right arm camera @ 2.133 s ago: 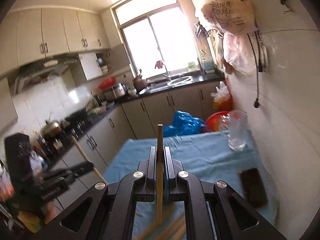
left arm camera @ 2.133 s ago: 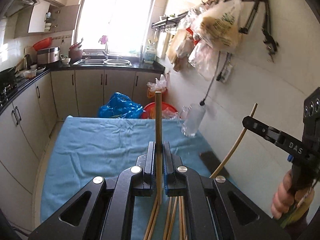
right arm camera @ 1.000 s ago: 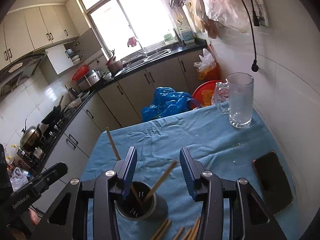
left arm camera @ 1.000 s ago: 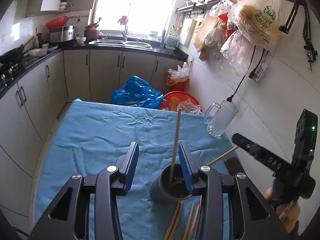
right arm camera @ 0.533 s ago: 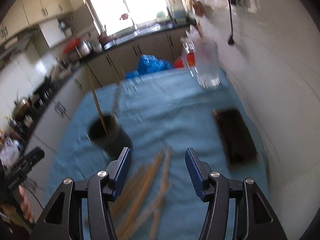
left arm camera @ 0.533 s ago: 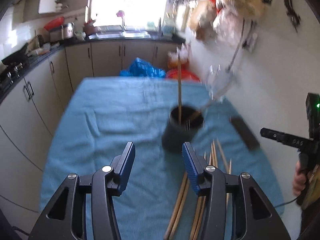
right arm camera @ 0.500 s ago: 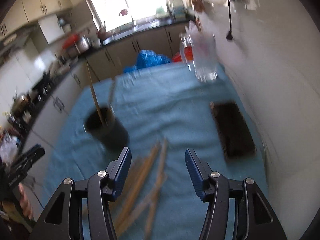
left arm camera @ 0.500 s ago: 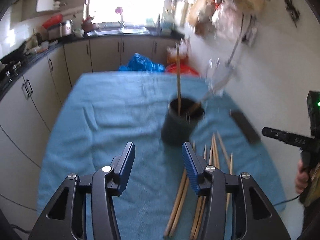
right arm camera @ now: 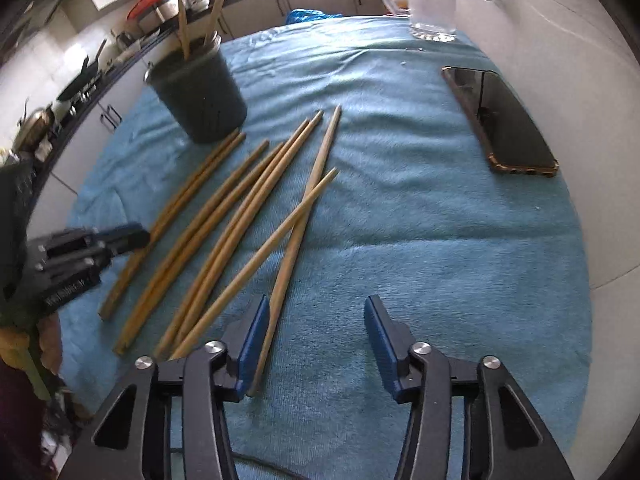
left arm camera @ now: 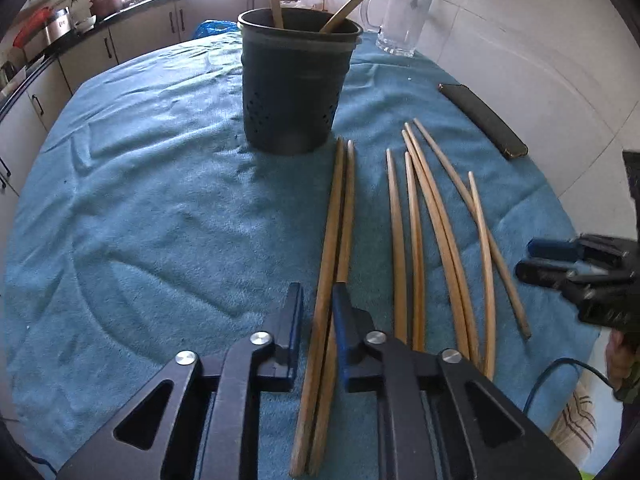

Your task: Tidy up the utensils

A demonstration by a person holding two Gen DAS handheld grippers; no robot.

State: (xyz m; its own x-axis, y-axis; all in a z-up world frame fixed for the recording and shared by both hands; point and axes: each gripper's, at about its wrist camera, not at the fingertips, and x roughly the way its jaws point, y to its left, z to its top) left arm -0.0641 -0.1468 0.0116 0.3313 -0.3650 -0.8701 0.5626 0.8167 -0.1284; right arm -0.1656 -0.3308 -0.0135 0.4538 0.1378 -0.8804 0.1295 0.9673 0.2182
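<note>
The tops of the two chopsticks standing in your dark holder (left arm camera: 296,84) run out of frame, and the holder's inside is hidden behind its rim. Your left gripper (left arm camera: 316,312) has just clenched around a pair of chopsticks (left arm camera: 338,224) lying on the blue towel (left arm camera: 160,208) just in front of the holder. Your right gripper (right arm camera: 314,320) hangs released, its jaws having just narrowed, over the loose chopsticks (right arm camera: 240,216) beside the holder, gripping none.
</note>
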